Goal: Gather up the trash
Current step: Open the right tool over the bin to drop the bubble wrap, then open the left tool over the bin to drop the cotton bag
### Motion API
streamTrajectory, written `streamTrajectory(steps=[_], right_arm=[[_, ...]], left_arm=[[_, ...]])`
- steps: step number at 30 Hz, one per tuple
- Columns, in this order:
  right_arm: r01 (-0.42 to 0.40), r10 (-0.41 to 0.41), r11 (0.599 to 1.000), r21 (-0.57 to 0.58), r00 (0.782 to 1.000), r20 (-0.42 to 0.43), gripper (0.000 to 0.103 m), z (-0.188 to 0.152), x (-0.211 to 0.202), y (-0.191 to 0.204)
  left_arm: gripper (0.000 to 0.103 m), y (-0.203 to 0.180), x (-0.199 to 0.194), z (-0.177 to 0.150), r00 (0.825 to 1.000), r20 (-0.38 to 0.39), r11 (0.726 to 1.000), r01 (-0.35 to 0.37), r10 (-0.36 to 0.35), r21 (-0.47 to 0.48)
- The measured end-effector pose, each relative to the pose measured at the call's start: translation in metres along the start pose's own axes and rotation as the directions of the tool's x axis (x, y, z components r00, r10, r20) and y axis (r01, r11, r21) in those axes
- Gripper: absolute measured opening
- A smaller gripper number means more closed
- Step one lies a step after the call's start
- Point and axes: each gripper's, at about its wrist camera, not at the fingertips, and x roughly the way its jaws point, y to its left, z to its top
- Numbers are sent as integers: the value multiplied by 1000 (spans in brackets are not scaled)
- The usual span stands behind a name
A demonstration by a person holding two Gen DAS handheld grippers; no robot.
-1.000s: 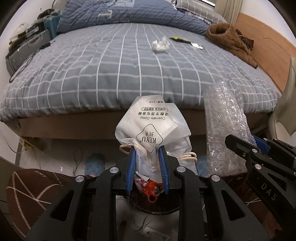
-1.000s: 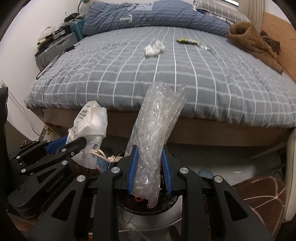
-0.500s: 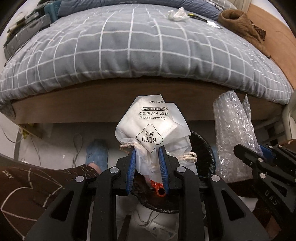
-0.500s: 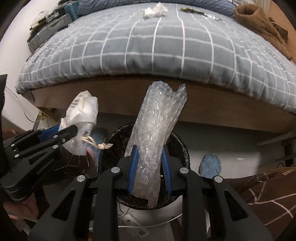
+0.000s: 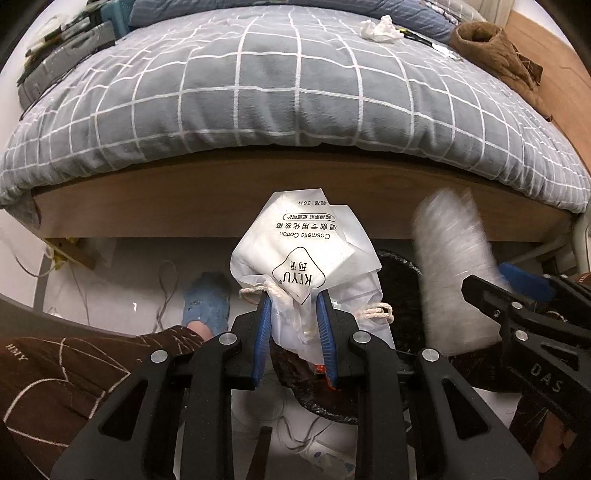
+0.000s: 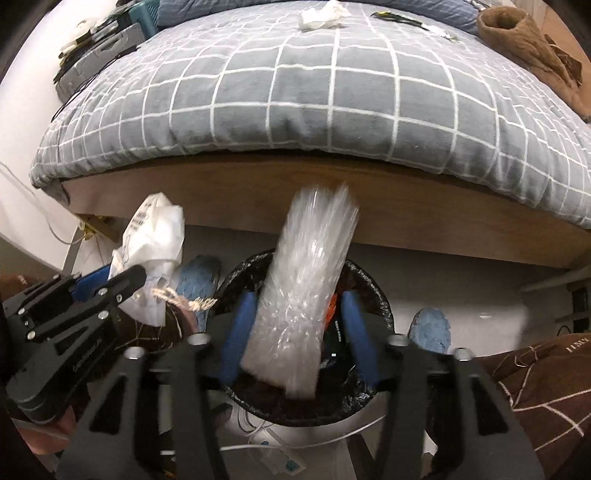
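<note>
Right wrist view shows the right gripper point(image 6: 299, 332) just opened, bubble wrap point(image 6: 303, 295) dropping into the near trash bin point(image 6: 376, 295), while the left gripper point(image 5: 293, 332) clamps the cosmetic cotton bag point(image 5: 299, 258) and a crumpled tissue point(image 6: 321, 14) waits far on the bed point(image 6: 332, 92).

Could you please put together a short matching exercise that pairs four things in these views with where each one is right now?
Things:
1. white cotton-pad bag
2. bubble wrap
3. crumpled tissue
4. black-lined bin

Places:
A. on the checked bedspread
B. on the floor by the bed frame
C. clamped in the left gripper
D. loose between the right gripper's just-opened jaws

Pairs: 1-C, 2-D, 3-A, 4-B
</note>
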Motion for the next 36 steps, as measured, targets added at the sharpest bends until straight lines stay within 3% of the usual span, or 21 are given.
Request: streamTrajectory(steps=[6, 9, 16, 28, 31, 36], right_arm=[[62, -63, 998, 24, 997, 41, 82, -1, -8, -19], [75, -77, 996, 48, 996, 49, 88, -3, -12, -36], [147, -155, 982, 116, 986, 67, 95, -15, -22, -81], [145, -159, 977, 155, 984, 81, 95, -25, -30, -99], [141, -156, 976, 165, 985, 80, 95, -25, -29, -100], [126, -144, 975, 185, 986, 83, 95, -24, -29, -102]], left_arm=[[24, -12, 6, -2, 1000, -13, 1000, 1, -1, 4], [24, -25, 9, -1, 1000, -20, 1000, 17, -17, 20], [24, -58, 12, 3, 999, -28, 997, 46, -45, 65], [25, -88, 24, 0, 995, -66, 990, 76, -69, 118], [31, -89, 29, -1, 996, -66, 991, 74, -67, 110], [63, -84, 33, -4, 998, -49, 996, 43, -39, 84]])
